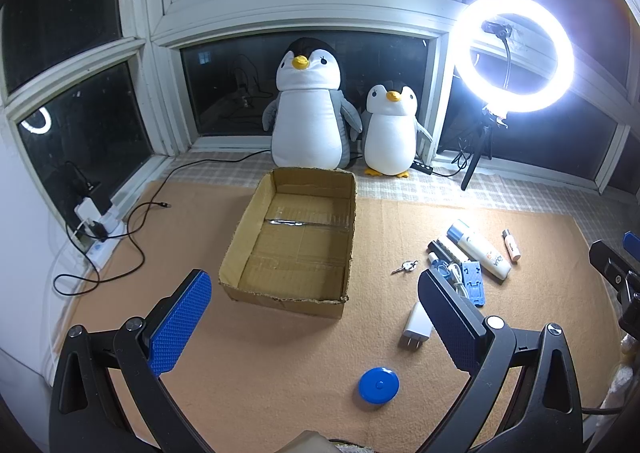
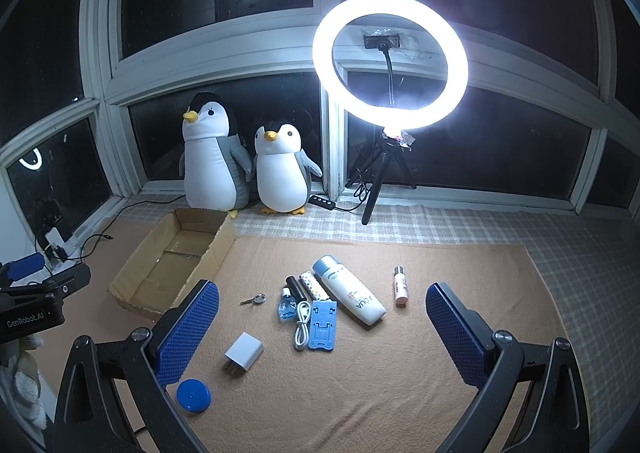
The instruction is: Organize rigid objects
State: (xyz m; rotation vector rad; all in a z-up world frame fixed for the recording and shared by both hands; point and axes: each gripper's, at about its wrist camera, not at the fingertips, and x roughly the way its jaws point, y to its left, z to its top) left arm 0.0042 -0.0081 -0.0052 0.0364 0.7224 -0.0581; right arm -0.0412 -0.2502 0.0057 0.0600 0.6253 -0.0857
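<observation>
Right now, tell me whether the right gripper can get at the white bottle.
Probably yes. The right gripper is open and empty, and the white bottle lies flat on the mat ahead, between its jaws in view. Nothing covers it, though a blue stand and a patterned tube lie close along its left side.

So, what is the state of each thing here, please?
Box: open, empty.
Ring light: on.
Left gripper: open, empty.
Right gripper: open, empty.
White bottle: lying, capped.
Pink tube: lying, capped.
Cable: coiled.
Charger: unplugged.
</observation>
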